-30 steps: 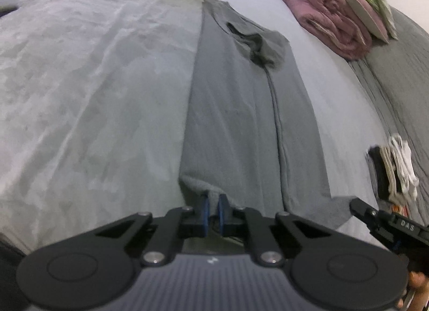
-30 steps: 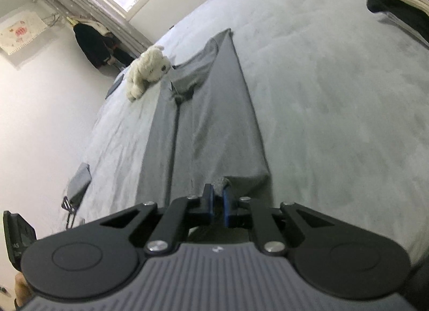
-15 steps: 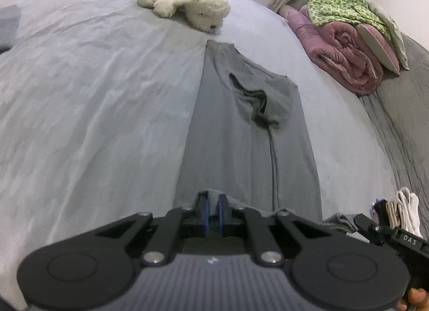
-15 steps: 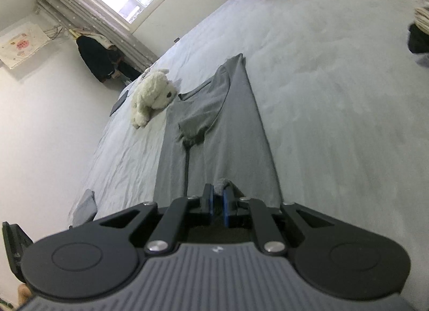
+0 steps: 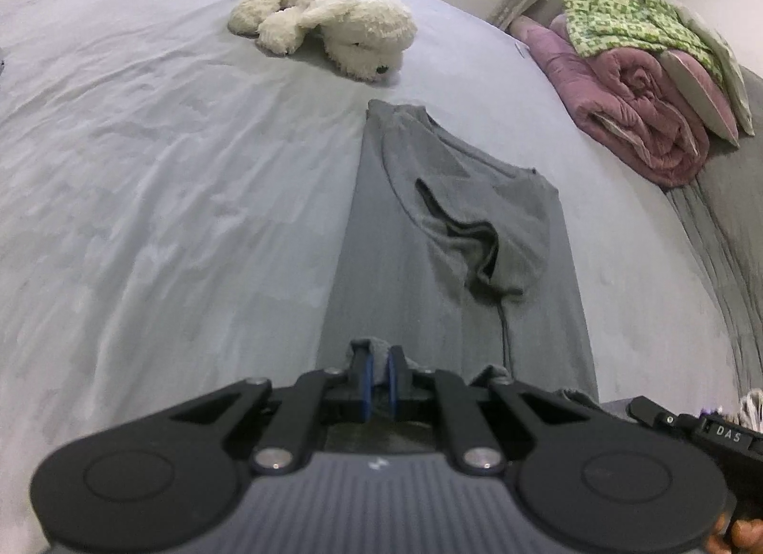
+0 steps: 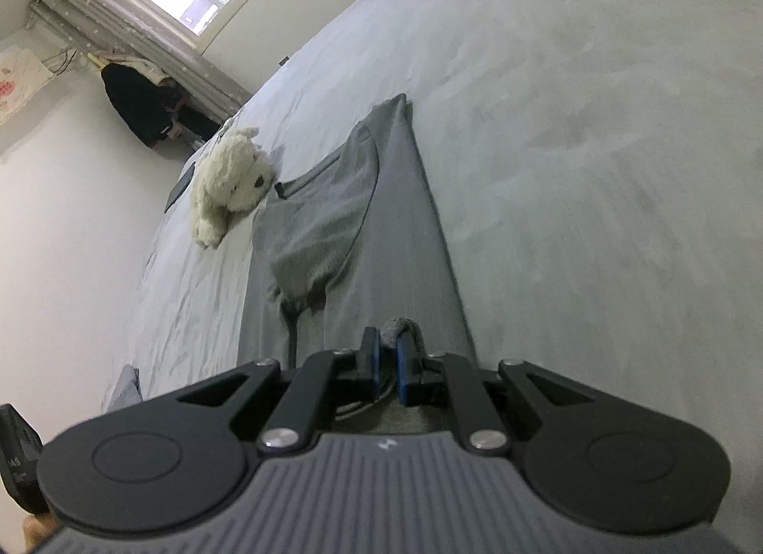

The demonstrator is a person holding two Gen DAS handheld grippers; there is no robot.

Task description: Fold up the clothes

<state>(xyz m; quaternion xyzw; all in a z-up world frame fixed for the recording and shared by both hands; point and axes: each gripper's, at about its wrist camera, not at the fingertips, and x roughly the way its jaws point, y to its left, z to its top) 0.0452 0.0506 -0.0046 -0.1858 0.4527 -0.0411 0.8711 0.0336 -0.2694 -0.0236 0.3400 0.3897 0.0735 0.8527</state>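
Grey shirt [image 5: 448,267] hem pinched in both grippers' nearly closed fingers [image 5: 366,380].

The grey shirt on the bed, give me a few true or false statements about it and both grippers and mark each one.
1. Both the left gripper and the right gripper pinch the grey shirt. True.
2. The plush dog lies on top of the shirt. False: it lies on the bed beyond the shirt's far end.
3. The shirt lies in a long narrow strip. True.
4. The pink quilt covers the shirt. False: it sits apart, at the bed's edge.
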